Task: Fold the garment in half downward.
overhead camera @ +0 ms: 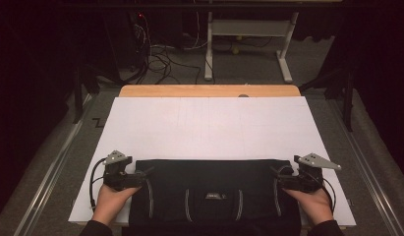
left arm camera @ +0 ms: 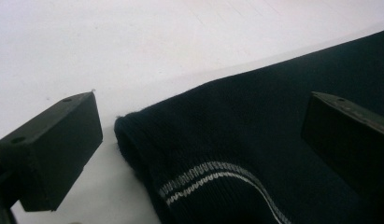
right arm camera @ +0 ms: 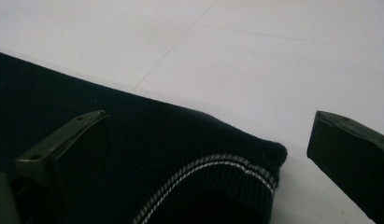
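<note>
Two forearms come in at the near edge of the high view, each hand wrapped round a gripper at one far corner of a dark knitted garment point(overhead camera: 214, 196) lying folded on the white table cover point(overhead camera: 209, 128).

On the left, the left hand point(overhead camera: 110, 202) holds the left gripper point(overhead camera: 140, 178) with its grey three-cornered plate on top and its cable looping out to the side. In the left gripper view its jaws stand wide apart and press on nothing. The garment's corner point(left arm camera: 255, 154), a ribbed edge with two thin pale stripes curving across it, lies in the gap between them: one jaw sits on bare white cover just beside the knit's rolled edge, the other hangs over the dark fabric. No pad pinches the cloth.

Between the two grippers the garment runs as a flat dark band, with a small label near its middle and pale stripes on either side of it.

On the right, the right hand point(overhead camera: 315, 202) holds the right gripper point(overhead camera: 280, 178), also with a grey plate. In the right gripper view its jaws are likewise spread fully and hold nothing. The striped corner point(right arm camera: 189, 158) lies between them, one jaw over the knit, the other out over the white cover, clear of the fabric's end.
</note>
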{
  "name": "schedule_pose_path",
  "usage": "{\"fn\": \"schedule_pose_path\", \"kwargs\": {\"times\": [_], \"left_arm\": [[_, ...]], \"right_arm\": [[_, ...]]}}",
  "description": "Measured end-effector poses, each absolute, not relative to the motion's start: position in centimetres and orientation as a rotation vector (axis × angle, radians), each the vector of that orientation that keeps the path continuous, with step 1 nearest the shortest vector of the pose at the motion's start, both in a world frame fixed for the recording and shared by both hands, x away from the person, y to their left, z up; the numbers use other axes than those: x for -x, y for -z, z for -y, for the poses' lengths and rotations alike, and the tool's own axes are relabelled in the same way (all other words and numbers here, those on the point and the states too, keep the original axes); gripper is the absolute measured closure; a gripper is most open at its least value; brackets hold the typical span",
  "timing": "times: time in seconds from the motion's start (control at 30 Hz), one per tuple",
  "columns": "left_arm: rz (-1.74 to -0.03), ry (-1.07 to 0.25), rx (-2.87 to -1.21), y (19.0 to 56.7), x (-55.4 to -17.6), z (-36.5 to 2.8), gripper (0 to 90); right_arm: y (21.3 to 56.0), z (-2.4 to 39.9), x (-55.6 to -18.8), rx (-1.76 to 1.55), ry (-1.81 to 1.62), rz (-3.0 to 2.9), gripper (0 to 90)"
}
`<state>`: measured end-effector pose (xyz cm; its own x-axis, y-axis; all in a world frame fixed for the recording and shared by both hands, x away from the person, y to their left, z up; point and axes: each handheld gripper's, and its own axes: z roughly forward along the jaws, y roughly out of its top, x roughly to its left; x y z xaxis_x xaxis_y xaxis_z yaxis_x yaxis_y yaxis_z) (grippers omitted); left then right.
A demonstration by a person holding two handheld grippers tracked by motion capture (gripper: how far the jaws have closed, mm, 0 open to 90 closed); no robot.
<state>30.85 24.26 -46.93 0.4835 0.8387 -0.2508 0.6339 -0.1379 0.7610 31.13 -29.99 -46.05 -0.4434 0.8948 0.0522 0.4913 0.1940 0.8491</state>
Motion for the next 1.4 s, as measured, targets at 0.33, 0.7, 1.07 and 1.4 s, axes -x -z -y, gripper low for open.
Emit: {"fn": "schedule_pose_path", "kwargs": {"times": [0.33,0.7,1.07,1.4], "left_arm": [[-1.301,-0.253,-1.942,47.7,-31.3,-24.2,6.9],[-1.333,-0.336,-1.995,48.3,-31.1,-23.5,19.0],[-1.296,-0.326,-1.995,48.3,-30.7,-23.4,43.6],[-1.246,-0.268,-1.989,48.4,-30.5,-23.2,66.2]], "right_arm": [[46.6,30.1,-31.3,-1.326,-1.073,-2.06,7.1],[47.2,30.8,-31.9,-1.428,-1.012,-2.099,24.0],[47.2,30.3,-31.6,-1.395,-1.013,-2.155,46.3],[47.2,30.0,-31.3,-1.368,-1.08,-2.217,74.6]]}}
